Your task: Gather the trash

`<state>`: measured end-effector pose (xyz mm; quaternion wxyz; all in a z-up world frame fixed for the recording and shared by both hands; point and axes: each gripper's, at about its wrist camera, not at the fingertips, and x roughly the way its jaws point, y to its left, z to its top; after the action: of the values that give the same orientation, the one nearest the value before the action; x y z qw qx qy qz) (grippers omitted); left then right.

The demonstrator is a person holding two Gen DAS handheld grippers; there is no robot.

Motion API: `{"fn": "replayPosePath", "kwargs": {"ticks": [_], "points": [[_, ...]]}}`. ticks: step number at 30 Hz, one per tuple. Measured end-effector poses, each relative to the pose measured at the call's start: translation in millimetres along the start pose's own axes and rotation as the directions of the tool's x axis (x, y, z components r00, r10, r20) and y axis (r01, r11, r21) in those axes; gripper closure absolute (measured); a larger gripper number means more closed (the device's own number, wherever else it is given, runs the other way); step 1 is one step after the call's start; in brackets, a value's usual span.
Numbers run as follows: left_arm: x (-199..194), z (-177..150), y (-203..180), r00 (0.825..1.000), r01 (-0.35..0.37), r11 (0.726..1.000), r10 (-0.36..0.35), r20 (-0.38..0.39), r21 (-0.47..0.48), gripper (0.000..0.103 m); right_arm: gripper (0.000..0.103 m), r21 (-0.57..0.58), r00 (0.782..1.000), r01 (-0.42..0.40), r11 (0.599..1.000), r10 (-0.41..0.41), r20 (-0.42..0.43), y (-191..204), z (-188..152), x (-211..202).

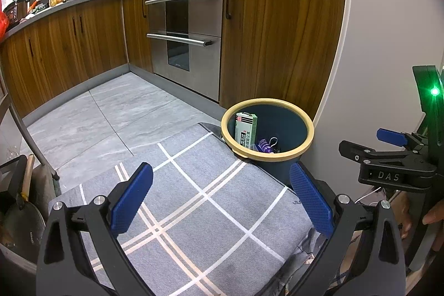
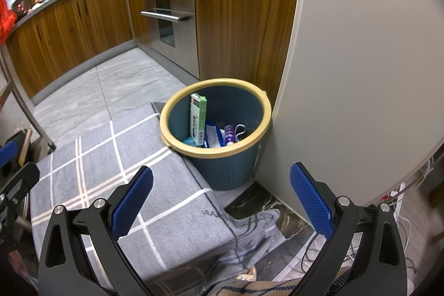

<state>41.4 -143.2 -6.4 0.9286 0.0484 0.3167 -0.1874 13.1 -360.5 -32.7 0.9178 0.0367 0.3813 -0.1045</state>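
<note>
1. The trash bin [image 2: 222, 157], a round dark blue bucket with ribbed sides and a pale yellow rim, stood on the floor in the corner where the wooden cabinet [image 2: 244, 13] met a smooth off-white panel [image 2: 360, 60].
2. Inside the bin a green and white carton [image 2: 198, 119] stood upright against the far left wall; just right of it lay a purple item [image 2: 229, 133] with a thin wire loop, and some blue and white packaging [image 2: 213, 136] lay on the bottom.
3. A grey woven mat [image 2: 133, 185] with white check lines lay on the floor in front and to the left of the bin, its edge touching the bin's base.
4. The left tool [image 1: 220, 194] hovered over the mat on the near side of the bin, its blue textured pads spread wide and holding nothing.
5. The right tool [image 2: 221, 197] hung nearer the bin, just in front of its base, likewise wide apart and empty; in the left wrist view it [image 1: 388, 157] showed right of the bin, a green light glowing on its body.
6. Left of the bin, past the cabinet, stood a stainless steel oven [image 1: 186, 32] with two bar handles, and grey marbled floor tiles [image 1: 111, 107] stretched away from the mat.
7. Nothing lay between either tool and the bin's open mouth.
8. Right of the bin, low down, white cables [image 2: 399, 226] trailed across a dark veined threshold [image 2: 260, 199].
</note>
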Motion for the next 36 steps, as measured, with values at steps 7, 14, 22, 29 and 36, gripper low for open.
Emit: {"fn": "replayPosePath", "kwargs": {"ticks": [7, 14, 22, 29, 36], "points": [[-0.7, -0.7, -0.2, 1.0, -0.002, 1.0, 0.002, 0.0, 0.002, 0.006, 0.005, 0.0, 1.0, 0.0, 1.0, 0.0, 0.0, 0.0, 0.0, 0.2], [-0.8, -0.6, -0.4, 1.0, -0.003, 1.0, 0.003, 0.0, 0.004, 0.006, 0.005, 0.0, 1.0, -0.001, 1.0, 0.001, 0.0, -0.3, 0.1, 0.2], [-0.5, -0.3, -0.9, 1.0, -0.001, 1.0, 0.001, -0.001, 0.003, 0.006, 0.005, 0.0, 1.0, -0.002, 1.0, 0.002, 0.0, -0.3, 0.1, 0.1], [-0.3, -1.8, -0.7, 1.0, -0.001, 1.0, 0.001, -0.005, 0.003, 0.006, 0.005, 0.001, 1.0, 0.0, 1.0, 0.0, 0.001, 0.1, -0.3, -0.3], [-1.2, -3.4, 0.7, 1.0, -0.007, 1.0, 0.007, 0.002, 0.011, 0.006, 0.005, 0.0, 1.0, -0.001, 1.0, 0.001, 0.002, 0.2, -0.3, -0.4]]}}
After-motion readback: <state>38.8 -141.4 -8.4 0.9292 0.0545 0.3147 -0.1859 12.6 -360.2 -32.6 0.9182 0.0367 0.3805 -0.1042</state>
